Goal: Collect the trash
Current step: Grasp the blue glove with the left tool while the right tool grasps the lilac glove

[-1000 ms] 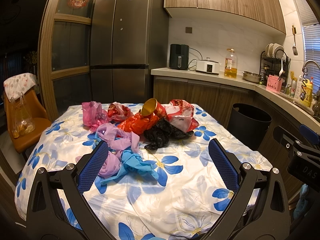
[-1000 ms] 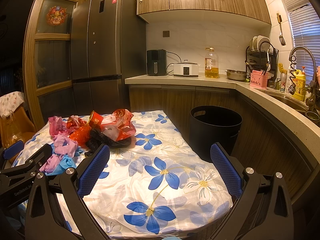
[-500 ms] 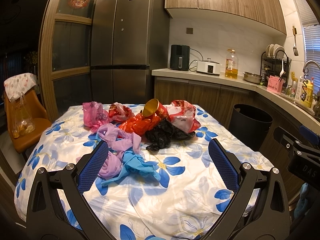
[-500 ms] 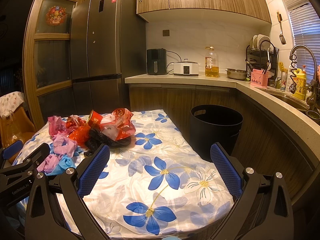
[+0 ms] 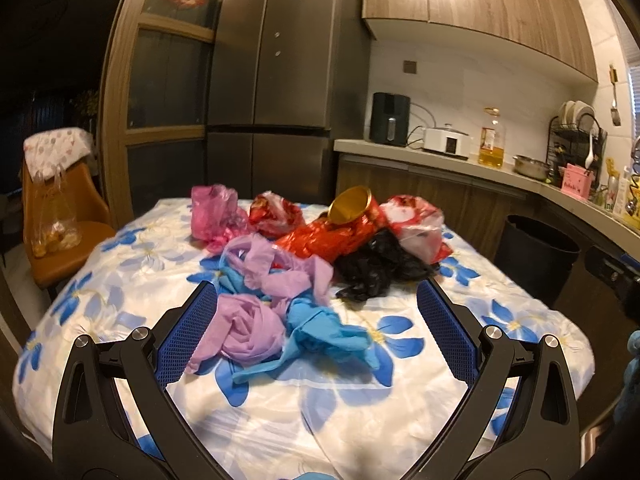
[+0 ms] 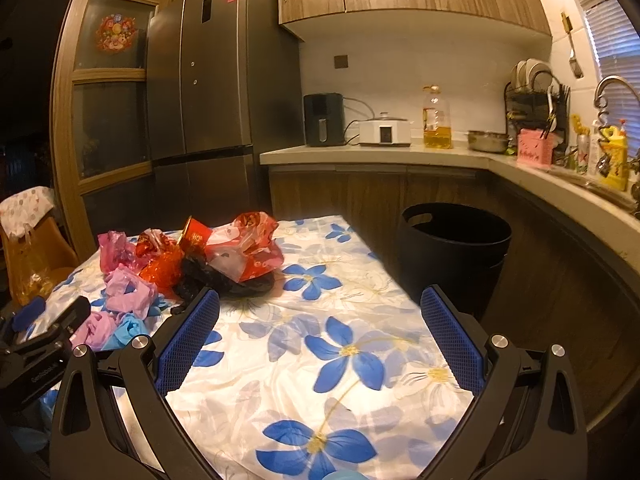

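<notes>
The left gripper (image 5: pixel 316 332) is held low over the near part of the counter (image 5: pixel 280 412), which is covered by a white cloth printed with blue flowers. Its fingers (image 5: pixel 188 336) are spread wide and nothing is pinched between them; a crumpled lilac bag (image 5: pixel 244 332) and a blue bag (image 5: pixel 320 332) are framed in the gap, the lilac one just beside the left pad. Behind these, more trash is heaped near the middle of the counter: a second lilac bag (image 5: pixel 280 268), a pink bag (image 5: pixel 212 216), a red wrapper (image 5: pixel 328 240), a black bag (image 5: pixel 376 268) and a red cup with a gold inside (image 5: pixel 352 210) lying tilted on top (its mouth is turned toward the camera).

The right gripper (image 6: pixel 320 340) is held over the bare cloth, fingers (image 6: pixel 452 340) likewise spread and empty. A black bin (image 6: pixel 456 256) is seen on the floor just beyond the counter's far corner, beside the cabinets.
</notes>
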`<state>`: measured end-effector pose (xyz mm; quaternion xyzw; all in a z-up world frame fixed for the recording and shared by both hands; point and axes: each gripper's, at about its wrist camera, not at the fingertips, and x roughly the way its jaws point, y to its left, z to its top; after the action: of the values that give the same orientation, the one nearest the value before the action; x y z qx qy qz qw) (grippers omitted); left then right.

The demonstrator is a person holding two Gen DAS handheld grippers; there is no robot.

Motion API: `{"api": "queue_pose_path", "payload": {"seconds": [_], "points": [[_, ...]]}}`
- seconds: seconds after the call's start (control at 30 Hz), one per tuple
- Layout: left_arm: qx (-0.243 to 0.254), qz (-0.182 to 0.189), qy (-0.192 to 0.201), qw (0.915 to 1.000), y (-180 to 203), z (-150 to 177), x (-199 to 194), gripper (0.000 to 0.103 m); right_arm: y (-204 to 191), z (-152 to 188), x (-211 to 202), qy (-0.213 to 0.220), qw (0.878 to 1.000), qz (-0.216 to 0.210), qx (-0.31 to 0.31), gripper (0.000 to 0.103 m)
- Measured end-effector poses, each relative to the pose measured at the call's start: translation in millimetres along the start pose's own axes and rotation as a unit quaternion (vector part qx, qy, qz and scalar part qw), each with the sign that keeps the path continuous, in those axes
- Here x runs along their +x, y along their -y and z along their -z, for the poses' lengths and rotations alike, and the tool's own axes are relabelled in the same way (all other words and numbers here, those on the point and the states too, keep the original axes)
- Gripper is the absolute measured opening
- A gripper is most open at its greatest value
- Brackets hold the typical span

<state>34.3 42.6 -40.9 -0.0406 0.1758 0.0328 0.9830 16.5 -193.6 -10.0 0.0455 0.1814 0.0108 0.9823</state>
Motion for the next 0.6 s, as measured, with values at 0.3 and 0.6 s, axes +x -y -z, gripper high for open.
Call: {"api": "queue_pose_path", "payload": {"seconds": [0.3, 0.6], "points": [[-0.001, 0.004, -0.055, 0.9985, -1.1, 20.5, 48.0, 0.066, -17.1, 5.7, 35.3, -0.011, 0.999, -0.029, -0.009, 0.091], [0.013, 0.015, -0.114, 0.9932, 7.9, 34.1, 83.2, 0.026, -27.9, 10.8, 62.0, -0.033, 0.998, -0.051, -0.020, 0.081]]}}
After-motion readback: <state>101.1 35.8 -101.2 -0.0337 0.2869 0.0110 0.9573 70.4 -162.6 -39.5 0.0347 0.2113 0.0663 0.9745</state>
